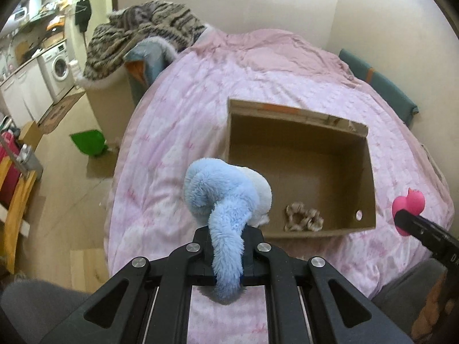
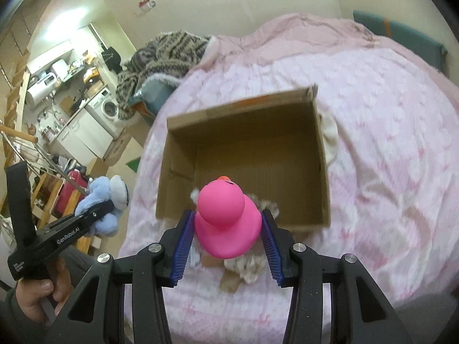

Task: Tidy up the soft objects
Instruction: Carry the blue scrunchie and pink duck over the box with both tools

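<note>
My left gripper (image 1: 228, 236) is shut on a fluffy blue and white plush toy (image 1: 221, 195), whose tail hangs back over the jaws. It hovers by the near left corner of an open cardboard box (image 1: 370, 172) on the pink bed. A beige patterned scrunchie (image 1: 304, 217) lies inside the box. My right gripper (image 2: 228, 226) is shut on a pink rubber duck (image 2: 226, 218), its blue pads (image 2: 183, 238) pressing both sides, above the near edge of the box (image 2: 178, 149). The plush toy (image 2: 100, 200) and left gripper (image 2: 100, 210) also show in the right wrist view.
A pink quilt (image 1: 186, 120) covers the bed. A striped fuzzy blanket (image 1: 137, 40) is heaped past its far left corner. A kitchen area with a washing machine (image 1: 58, 70) lies to the left, and a green item (image 1: 89, 143) is on the floor. A hand (image 2: 37, 295) grips the left handle.
</note>
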A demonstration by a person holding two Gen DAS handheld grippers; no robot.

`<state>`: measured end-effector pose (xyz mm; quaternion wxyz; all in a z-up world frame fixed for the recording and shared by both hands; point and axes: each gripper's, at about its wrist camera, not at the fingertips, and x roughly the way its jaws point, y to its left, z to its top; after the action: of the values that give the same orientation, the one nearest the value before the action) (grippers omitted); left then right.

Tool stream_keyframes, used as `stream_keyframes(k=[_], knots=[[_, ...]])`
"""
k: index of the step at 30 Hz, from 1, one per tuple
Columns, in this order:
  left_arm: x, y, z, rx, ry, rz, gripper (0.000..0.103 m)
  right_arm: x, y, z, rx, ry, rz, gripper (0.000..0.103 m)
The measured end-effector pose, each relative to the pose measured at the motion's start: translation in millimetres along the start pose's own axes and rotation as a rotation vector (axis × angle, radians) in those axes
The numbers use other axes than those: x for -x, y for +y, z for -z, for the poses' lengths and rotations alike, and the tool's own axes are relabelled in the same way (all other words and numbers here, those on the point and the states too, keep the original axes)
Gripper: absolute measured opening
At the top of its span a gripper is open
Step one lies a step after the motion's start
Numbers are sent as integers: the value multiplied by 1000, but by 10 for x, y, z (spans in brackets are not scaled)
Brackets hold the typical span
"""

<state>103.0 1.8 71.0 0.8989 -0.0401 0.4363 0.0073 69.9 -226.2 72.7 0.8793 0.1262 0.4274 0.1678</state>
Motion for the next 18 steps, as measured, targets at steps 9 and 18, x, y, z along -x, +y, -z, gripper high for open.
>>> stream_keyframes(k=[9,18], knots=[[-337,-170,-223,-41,2,37,8,-323,-279,-279,-46,-8,-23,48],[-799,-453,-253,-112,14,49,9,-717,-472,-162,-79,36,23,48]])
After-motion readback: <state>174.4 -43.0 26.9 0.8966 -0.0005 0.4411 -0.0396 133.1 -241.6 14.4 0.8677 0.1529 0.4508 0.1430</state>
